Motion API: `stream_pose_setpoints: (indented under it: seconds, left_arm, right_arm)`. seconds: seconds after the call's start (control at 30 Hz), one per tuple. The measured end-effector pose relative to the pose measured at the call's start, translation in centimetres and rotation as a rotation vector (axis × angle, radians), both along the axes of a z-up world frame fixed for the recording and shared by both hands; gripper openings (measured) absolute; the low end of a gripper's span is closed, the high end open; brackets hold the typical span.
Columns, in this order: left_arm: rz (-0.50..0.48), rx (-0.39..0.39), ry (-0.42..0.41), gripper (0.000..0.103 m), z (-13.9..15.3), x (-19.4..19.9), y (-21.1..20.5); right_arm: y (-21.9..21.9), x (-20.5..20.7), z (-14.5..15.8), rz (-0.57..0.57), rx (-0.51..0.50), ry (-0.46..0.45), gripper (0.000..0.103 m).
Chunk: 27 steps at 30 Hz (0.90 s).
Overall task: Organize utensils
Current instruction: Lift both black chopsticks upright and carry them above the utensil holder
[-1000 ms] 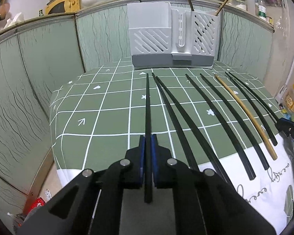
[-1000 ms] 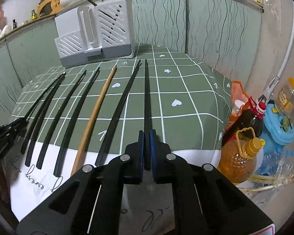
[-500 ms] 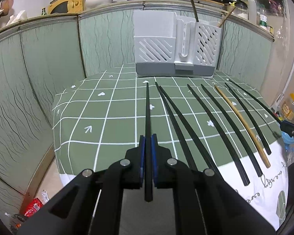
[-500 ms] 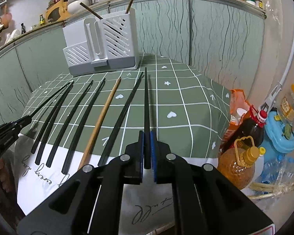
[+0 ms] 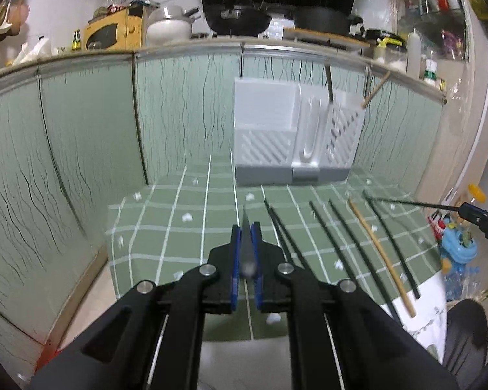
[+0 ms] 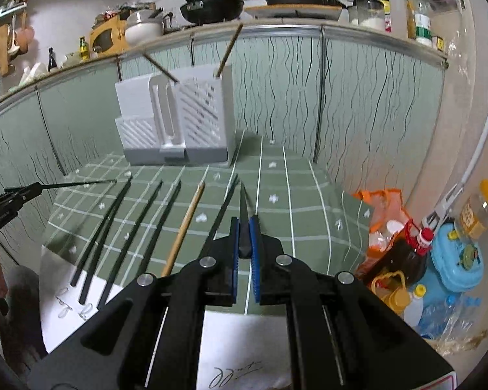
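My left gripper (image 5: 245, 227) is shut on a black chopstick (image 5: 246, 224), held in the air and pointing at the grey utensil holder (image 5: 292, 143) at the table's back. My right gripper (image 6: 244, 221) is shut on another black chopstick (image 6: 243, 208), also lifted. Several black chopsticks (image 5: 348, 230) and one wooden chopstick (image 5: 380, 256) lie in a row on the green checked tablecloth (image 5: 179, 227). The holder (image 6: 179, 123) has two sticks standing in its right compartment. The right gripper shows at the left wrist view's right edge (image 5: 478, 217), the left gripper at the right wrist view's left edge (image 6: 9, 201).
Green patterned panels (image 5: 81, 149) wall the table's back and sides. Oil bottles (image 6: 406, 253), a blue container (image 6: 455, 260) and an orange bag (image 6: 384, 208) stand on the floor right of the table. A kitchen counter with pots (image 5: 234, 19) runs behind.
Both grippers have risen and pulled back from the table, each lifting its chopstick off the cloth. The table and holder now look farther away.
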<state>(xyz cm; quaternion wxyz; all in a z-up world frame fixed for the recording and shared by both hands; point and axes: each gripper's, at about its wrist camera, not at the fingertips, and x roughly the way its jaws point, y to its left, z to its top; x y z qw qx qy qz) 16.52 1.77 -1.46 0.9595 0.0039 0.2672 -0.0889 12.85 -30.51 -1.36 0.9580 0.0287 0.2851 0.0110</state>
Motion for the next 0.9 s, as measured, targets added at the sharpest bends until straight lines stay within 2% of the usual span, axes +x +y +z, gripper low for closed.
stream_pose_setpoints:
  seconds: [0.37,0.9]
  left_arm:
    - [-0.039,-0.005,-0.068,0.006,4.8,0.9,1.3]
    - [-0.188,0.008,-0.071,0.006,8.5,2.7,-0.3]
  right_arm:
    - [-1.3,1.0,5.1,0.041,0.006,-0.078,0.006]
    - [-1.9,2.8,9.7,0.100,0.024,-0.115,0.006]
